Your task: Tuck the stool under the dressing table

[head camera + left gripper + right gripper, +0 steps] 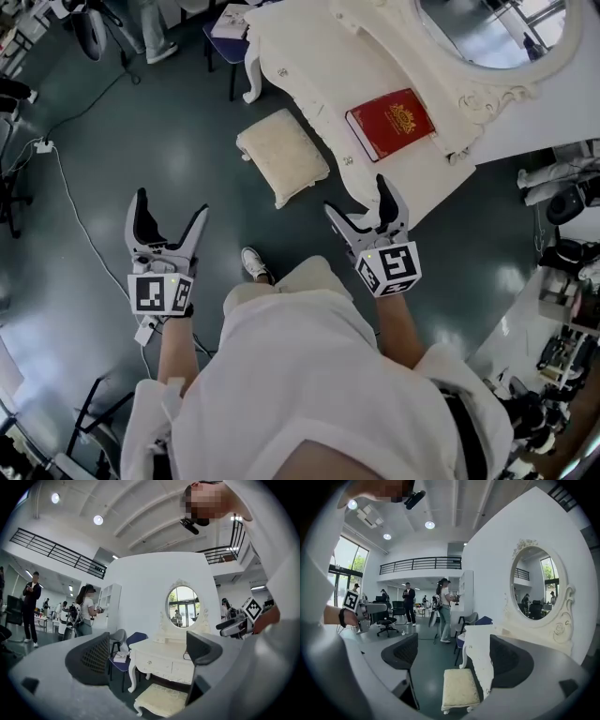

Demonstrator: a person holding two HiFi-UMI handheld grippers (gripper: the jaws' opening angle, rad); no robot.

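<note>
A cream cushioned stool (282, 155) stands on the dark floor just outside the white dressing table (328, 70), its far side near the table's front edge. The stool (161, 699) also shows low between the left jaws, and the stool (459, 689) sits beside the table leg in the right gripper view. My left gripper (171, 223) hangs open over bare floor, left of the stool. My right gripper (364, 208) is open too, near the table's front edge, with nothing between its fingers. A red book (391, 124) lies on the tabletop below the oval mirror (487, 33).
A blue chair (125, 654) holding a white book stands left of the table. A white cable (70, 211) runs across the floor at left. My shoe (254, 264) is just behind the stool. Several people (443, 609) and office chairs stand far off.
</note>
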